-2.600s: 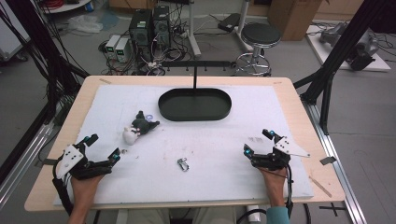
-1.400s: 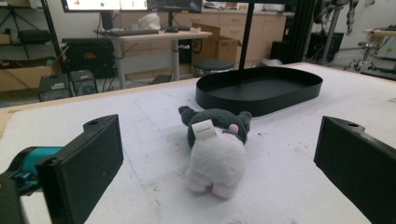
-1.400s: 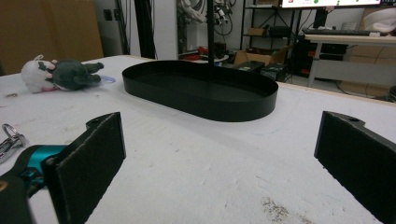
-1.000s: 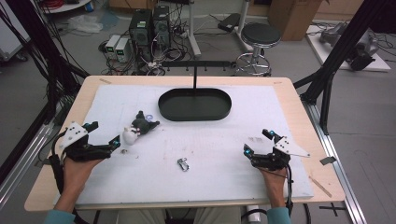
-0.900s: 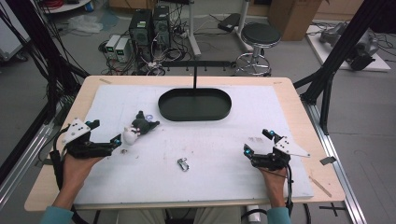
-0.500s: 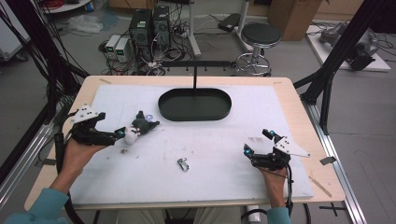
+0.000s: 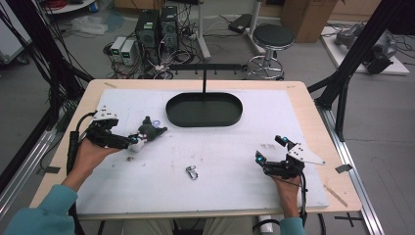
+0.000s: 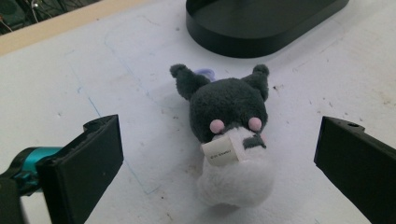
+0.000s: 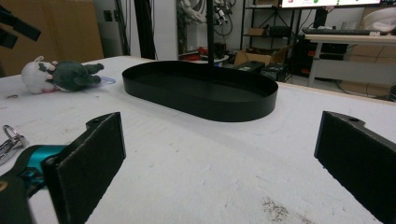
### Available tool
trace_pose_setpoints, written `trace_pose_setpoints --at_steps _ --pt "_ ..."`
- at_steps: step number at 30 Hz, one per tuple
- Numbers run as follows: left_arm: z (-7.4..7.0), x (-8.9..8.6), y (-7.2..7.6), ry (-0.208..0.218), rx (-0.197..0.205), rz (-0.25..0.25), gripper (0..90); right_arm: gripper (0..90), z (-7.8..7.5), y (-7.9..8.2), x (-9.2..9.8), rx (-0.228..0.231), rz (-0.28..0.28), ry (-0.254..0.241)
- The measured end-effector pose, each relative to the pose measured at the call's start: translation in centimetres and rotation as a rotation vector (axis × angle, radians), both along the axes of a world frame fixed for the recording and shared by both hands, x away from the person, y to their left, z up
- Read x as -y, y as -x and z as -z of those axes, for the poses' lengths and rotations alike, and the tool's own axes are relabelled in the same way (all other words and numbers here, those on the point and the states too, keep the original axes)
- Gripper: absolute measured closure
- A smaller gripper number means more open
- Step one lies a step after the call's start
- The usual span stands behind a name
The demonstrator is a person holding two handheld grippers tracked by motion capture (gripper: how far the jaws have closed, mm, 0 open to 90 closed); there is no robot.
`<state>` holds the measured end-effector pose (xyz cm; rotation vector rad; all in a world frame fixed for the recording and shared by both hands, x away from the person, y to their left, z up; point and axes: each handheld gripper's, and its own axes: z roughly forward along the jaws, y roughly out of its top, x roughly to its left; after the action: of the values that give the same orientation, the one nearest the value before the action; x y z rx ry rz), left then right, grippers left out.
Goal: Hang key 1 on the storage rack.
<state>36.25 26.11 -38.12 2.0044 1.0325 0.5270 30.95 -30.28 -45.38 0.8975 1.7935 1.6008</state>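
Tray: black oval tray (image 7: 204,108) at 12 o'clock, nothing inside.
Plush: dark-and-white plush toy (image 8: 232,133), paper tag, lying flat.
Left tool (image 7: 132,142): wide, flanking plush.
Right tool (image 7: 266,154): wide.

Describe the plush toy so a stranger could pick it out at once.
Start at the black oval tray in the middle of the white table. Look just left and nearer: the plush toy lies between the jaws of the open left claw. It alone is soft, with a dark eared head and white body.

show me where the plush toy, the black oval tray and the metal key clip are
plush toy (image 8: 229,105): left gripper view, on its dark grey head.
black oval tray (image 7: 204,122): high view, on its near rim.
metal key clip (image 7: 191,172): high view, on its middle.
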Motion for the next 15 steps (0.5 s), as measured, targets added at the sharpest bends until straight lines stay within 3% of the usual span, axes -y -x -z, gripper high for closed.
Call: trace_pose_setpoints --at_steps 7,10,15 --pt "0.5 0.7 -0.9 -0.047 -0.061 0.005 1.7 1.2 0.0 0.0 0.0 -0.006 -0.001 -0.004" --pt "1.1 1.0 -1.3 -0.074 -0.109 0.004 1.7 1.2 0.0 0.0 0.0 -0.004 -0.002 -0.004" --pt "1.2 1.3 -1.6 -0.092 -0.145 0.011 1.7 1.2 0.0 0.0 0.0 -0.013 0.001 -0.01"
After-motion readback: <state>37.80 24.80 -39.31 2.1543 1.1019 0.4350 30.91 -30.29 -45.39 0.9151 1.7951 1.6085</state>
